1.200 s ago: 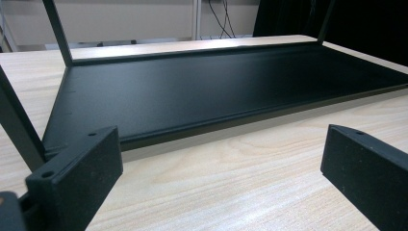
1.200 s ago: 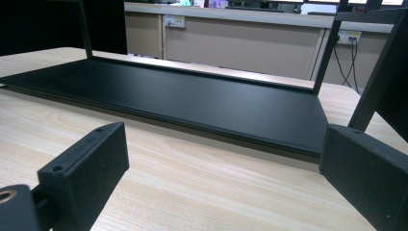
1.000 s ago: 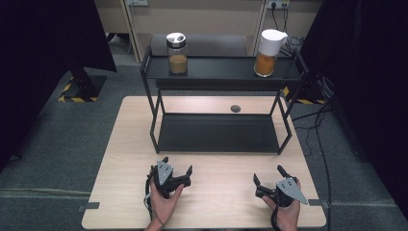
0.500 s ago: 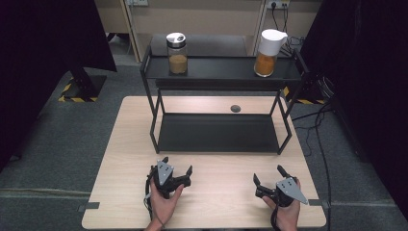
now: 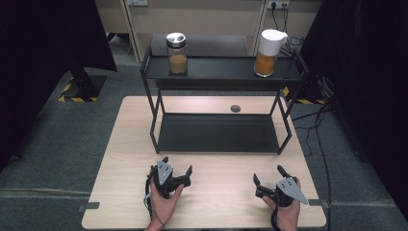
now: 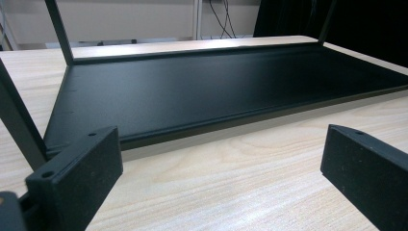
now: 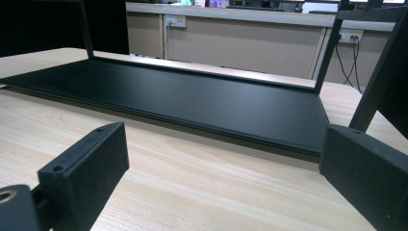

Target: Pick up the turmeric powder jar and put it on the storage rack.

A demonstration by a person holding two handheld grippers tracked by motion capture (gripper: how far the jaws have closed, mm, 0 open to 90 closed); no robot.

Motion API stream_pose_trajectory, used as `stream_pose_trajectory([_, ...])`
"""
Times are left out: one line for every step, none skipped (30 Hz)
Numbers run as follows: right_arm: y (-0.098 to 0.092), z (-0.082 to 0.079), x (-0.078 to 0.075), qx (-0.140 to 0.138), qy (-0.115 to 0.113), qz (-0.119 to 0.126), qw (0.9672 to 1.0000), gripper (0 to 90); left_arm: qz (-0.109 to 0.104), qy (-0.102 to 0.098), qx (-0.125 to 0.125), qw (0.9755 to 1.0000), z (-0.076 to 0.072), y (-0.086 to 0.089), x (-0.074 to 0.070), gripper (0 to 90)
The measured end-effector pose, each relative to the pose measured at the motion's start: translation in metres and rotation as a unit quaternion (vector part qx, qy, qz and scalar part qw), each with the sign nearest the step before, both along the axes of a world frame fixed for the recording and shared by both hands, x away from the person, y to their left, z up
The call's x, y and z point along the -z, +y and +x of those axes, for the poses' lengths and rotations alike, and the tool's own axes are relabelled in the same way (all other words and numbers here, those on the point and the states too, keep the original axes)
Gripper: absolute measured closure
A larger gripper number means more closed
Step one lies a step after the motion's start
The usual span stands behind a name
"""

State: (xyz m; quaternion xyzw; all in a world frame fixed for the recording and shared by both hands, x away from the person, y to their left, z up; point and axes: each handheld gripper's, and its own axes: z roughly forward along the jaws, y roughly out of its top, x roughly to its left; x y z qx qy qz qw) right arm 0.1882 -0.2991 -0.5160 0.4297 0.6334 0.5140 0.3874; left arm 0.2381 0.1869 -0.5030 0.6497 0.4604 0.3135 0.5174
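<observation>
Item, left to right. Left gripper [image 5: 176,169]: held low over the near edge of the table [image 5: 226,202], jaws spread wide with nothing between them, aimed at the rack [image 5: 219,132]; its own view looks along the bare lower shelf [image 6: 216,91]. Rack: black, two-tiered, standing on the far half of the table, both grippers well apart from it. Jar [image 5: 177,54]: clear glass, metal cap, brown filling, upright at the left of the top shelf [image 5: 219,72]. Small dark disc [image 5: 235,109]: on the table behind the lower shelf, kind not legible. Dispenser [image 5: 267,53]: white spouted top, orange filling, upright at the right of the top shelf. Right gripper [image 5: 269,178]: also low over the near edge, jaws released and empty, facing the rack's right end. Step judged in hand: the reach from rest toward the two containers, nothing yet grasped. Handling note: each gripper would do best to rise above the top shelf's raised lip before going in, take the container on its own side, keep the jaws wide until they straddle the body below the cap, and close squarely; both containers look tall and narrow, so a glancing touch could tip them, and the rack's side posts stand close to each.
</observation>
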Motion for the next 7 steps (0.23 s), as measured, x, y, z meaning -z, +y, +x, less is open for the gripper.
stream_pose_trajectory([-0.0001,0.0000,0.0000,0.000,0.000,0.000,1.0000,3.4,0.000,0.000,0.000,1.0000,0.0000,0.0000,0.0000,0.0])
stream_pose_trajectory([-0.0002,0.0001,0.0000,0.000,0.000,0.001,1.0000,3.4,0.000,0.000,0.000,1.0000,0.0000,0.0000,0.0000,0.0])
stream_pose_trajectory([-0.0003,0.0002,0.0000,0.000,0.000,0.001,1.0000,3.4,0.000,0.000,0.000,1.0000,0.0001,-0.0001,-0.0001,0.0])
stream_pose_trajectory([-0.0004,0.0003,-0.0001,-0.001,0.001,0.001,1.0000,3.4,0.000,0.001,0.000,1.0000,0.0002,-0.0001,-0.0003,0.0])
stream_pose_trajectory([-0.0004,0.0003,-0.0001,-0.001,0.001,0.001,1.0000,3.4,0.000,0.001,0.000,1.0000,0.0002,0.0000,-0.0003,0.0])
stream_pose_trajectory([-0.0005,0.0004,-0.0001,-0.001,0.001,0.001,1.0000,3.4,0.000,0.001,0.000,1.0000,0.0001,0.0000,-0.0001,0.0])
stream_pose_trajectory([-0.0007,0.0004,-0.0001,-0.001,0.001,0.001,1.0000,3.4,0.000,0.000,0.000,1.0000,0.0001,-0.0001,-0.0001,0.0])
